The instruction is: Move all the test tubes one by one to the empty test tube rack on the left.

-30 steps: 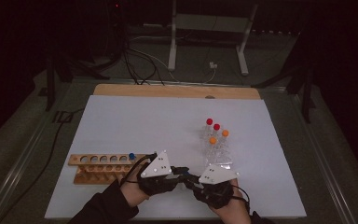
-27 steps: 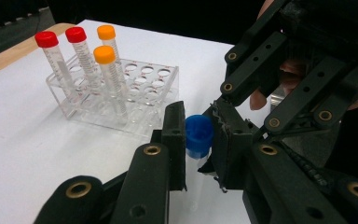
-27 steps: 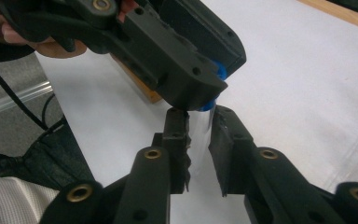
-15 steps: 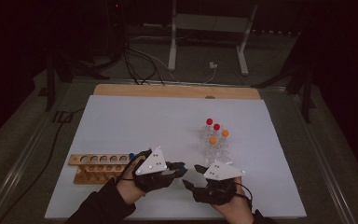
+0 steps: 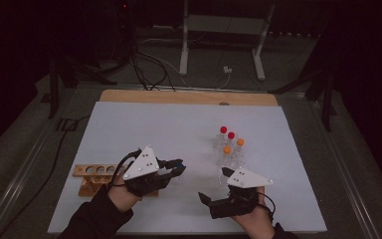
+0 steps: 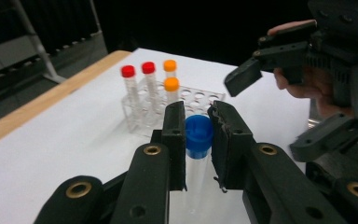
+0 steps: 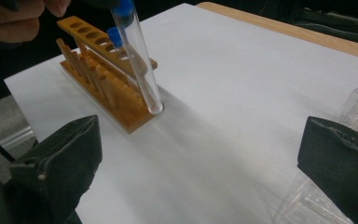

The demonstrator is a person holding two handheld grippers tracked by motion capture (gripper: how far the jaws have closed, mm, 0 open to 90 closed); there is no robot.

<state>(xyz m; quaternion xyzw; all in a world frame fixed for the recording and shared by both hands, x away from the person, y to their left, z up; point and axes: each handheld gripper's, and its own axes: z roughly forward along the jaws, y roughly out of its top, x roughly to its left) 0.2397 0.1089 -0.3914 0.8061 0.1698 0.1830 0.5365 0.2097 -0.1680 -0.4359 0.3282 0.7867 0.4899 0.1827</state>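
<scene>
My left gripper (image 5: 178, 168) (image 6: 198, 123) is shut on a clear test tube with a blue cap (image 6: 199, 135), gripping just below the cap. The tube (image 7: 137, 60) hangs tilted above the white mat, close to a wooden rack (image 5: 92, 172) (image 7: 107, 70). A second blue-capped tube (image 7: 115, 36) stands in that rack. My right gripper (image 5: 214, 185) (image 7: 200, 149) is near the front edge, its jaws have just been opening, and nothing is between them. A clear plastic rack (image 5: 229, 157) (image 6: 200, 98) holds two red-capped and two orange-capped tubes.
A white mat (image 5: 179, 124) covers the table, with a wooden strip (image 5: 179, 96) along its far edge. Cables and a metal stand (image 5: 219, 30) lie beyond the table. The wooden rack has several vacant holes.
The two grippers, close together a second ago, have drawn apart. The right gripper opened wide, and the left one moved left and up with the blue-capped tube.
</scene>
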